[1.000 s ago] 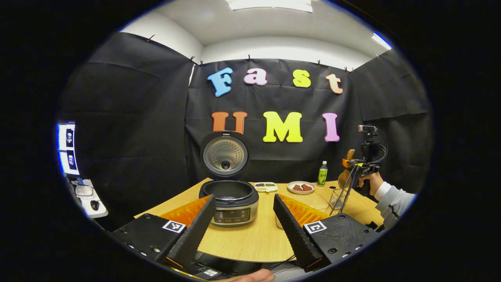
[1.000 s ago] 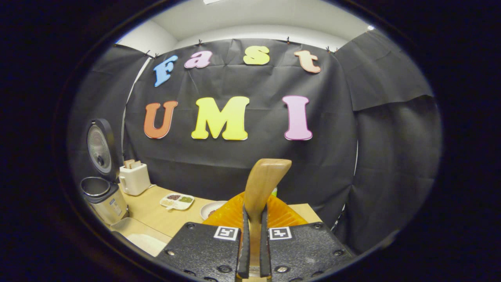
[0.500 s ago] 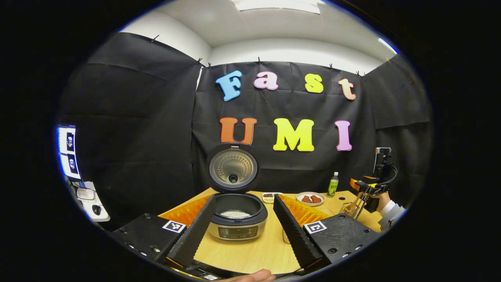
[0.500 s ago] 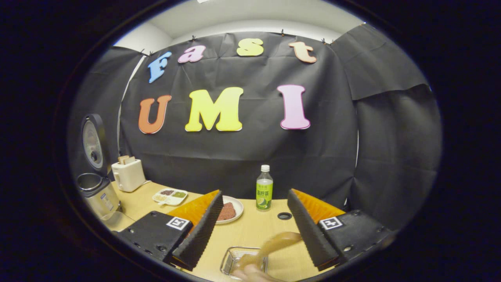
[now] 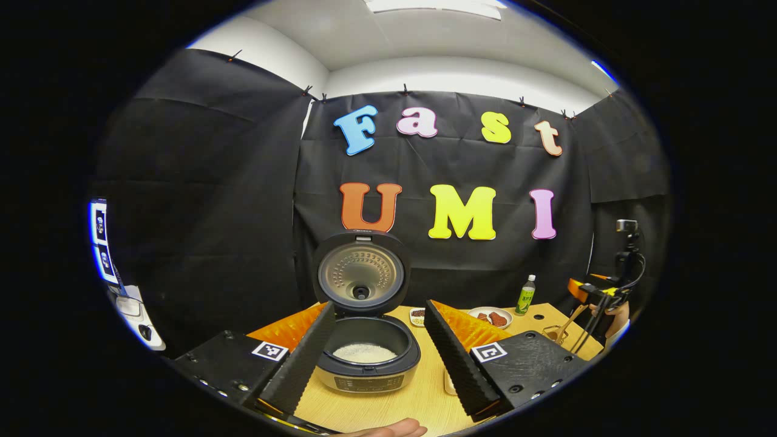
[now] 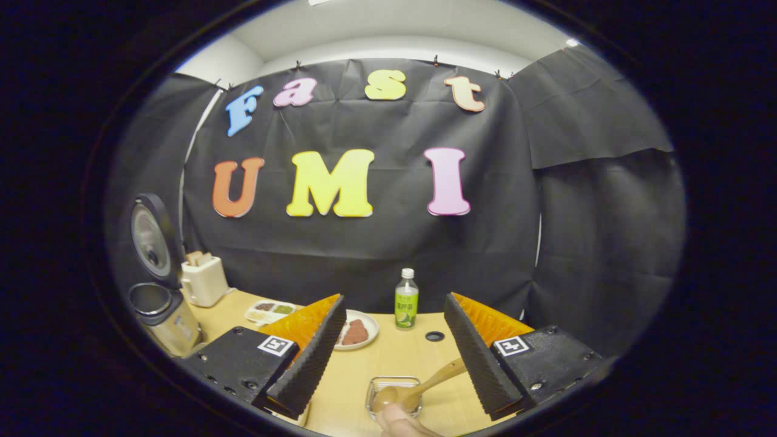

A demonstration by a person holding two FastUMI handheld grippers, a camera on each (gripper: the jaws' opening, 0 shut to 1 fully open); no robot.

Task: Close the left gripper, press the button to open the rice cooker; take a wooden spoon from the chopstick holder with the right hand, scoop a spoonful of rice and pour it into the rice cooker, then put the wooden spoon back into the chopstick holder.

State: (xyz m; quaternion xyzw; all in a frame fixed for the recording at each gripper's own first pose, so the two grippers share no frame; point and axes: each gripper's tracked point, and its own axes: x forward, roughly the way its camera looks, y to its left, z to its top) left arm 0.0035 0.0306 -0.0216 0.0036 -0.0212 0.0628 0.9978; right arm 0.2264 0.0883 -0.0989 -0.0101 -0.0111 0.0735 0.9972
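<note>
While both tongs gape wide, the spoon leans in the holder; bottle, plate and toaster crowd the counter beside the open cooker.

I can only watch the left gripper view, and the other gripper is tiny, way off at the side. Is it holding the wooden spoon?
Observer: No. In the right gripper view the right gripper is open, with nothing clamped between its fingers.
Operator: So where is the spoon?
Observer: The wooden spoon has its bowl end in the chopstick holder, and its handle slants out over the rim toward the right of that view.
Operator: Is anything tucked behind the cooker's raised lid?
Observer: Yes, a white toaster stands on the table just beside the rice cooker.
</note>
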